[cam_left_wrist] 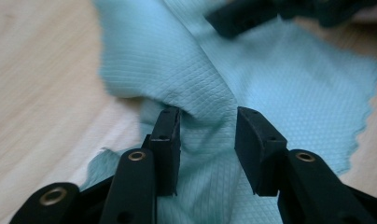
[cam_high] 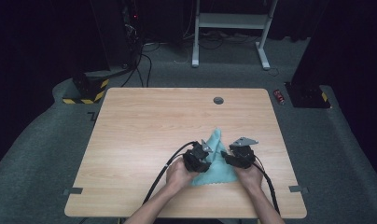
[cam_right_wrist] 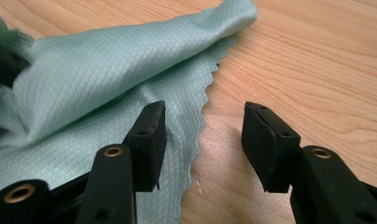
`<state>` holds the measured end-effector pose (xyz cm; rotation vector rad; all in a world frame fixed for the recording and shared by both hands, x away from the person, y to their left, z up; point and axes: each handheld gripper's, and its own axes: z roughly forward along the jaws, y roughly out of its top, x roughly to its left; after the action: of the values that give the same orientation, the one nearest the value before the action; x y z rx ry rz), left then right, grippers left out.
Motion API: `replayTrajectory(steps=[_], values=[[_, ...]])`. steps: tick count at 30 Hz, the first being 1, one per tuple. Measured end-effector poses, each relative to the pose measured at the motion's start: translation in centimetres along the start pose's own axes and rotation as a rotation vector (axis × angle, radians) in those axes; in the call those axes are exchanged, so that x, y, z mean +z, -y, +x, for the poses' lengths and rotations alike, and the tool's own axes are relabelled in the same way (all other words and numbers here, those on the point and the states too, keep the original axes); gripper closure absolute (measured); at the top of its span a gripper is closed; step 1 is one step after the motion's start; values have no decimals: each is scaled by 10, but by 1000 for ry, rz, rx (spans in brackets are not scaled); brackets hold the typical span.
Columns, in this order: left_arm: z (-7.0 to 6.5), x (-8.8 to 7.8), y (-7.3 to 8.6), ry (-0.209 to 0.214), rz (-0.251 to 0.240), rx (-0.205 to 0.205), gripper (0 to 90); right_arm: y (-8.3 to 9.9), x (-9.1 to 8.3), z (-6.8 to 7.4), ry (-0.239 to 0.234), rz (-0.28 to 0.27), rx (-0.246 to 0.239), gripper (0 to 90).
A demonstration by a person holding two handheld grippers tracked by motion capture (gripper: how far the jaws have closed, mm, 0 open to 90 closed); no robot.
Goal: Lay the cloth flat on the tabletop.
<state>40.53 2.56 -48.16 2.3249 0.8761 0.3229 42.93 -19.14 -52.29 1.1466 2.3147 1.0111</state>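
My left gripper (cam_high: 201, 157) sits at the near-left of the teal cloth (cam_high: 218, 161), jaws standing about half apart; in the left gripper view a raised fold of the cloth (cam_left_wrist: 210, 88) runs up between the pads (cam_left_wrist: 167, 144) but neither pad presses on it, so nothing is held there. My right gripper (cam_high: 234, 157) sits at the cloth's near-right, jaws wide and empty. In the right gripper view the scalloped edge of the cloth (cam_right_wrist: 107, 88) passes just inside the left pad (cam_right_wrist: 149, 140), while the right pad is over bare table (cam_right_wrist: 317, 70).

The cloth lies on the near middle of the table (cam_high: 144, 121), tapering to a point away from me, its broad end between my two hands. Long axis runs straight away from me (roughly, it's rumpled).

The relation that matters: the cloth lies ahead of and between both grippers, with the left gripper already straddling a ridge and the right one only half over the edge. I judge the left is the better placed to pinch; the right needs to shift inward over the cloth before closing, or it bites mostly wood. The other gripper's dark shape blurs the far side of each gripper view.
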Motion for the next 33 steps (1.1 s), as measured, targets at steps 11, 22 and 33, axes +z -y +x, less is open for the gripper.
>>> replayTrajectory(steps=[11,22,33], values=[[18,1,12,23,63,-96,609,0,0,0,0,1,1,500],[3,-14,13,-6,80,30,849,0,0,0,-1,1,1,497],[16,-42,18,-86,11,8,842,0,0,0,-1,1,0,497]])
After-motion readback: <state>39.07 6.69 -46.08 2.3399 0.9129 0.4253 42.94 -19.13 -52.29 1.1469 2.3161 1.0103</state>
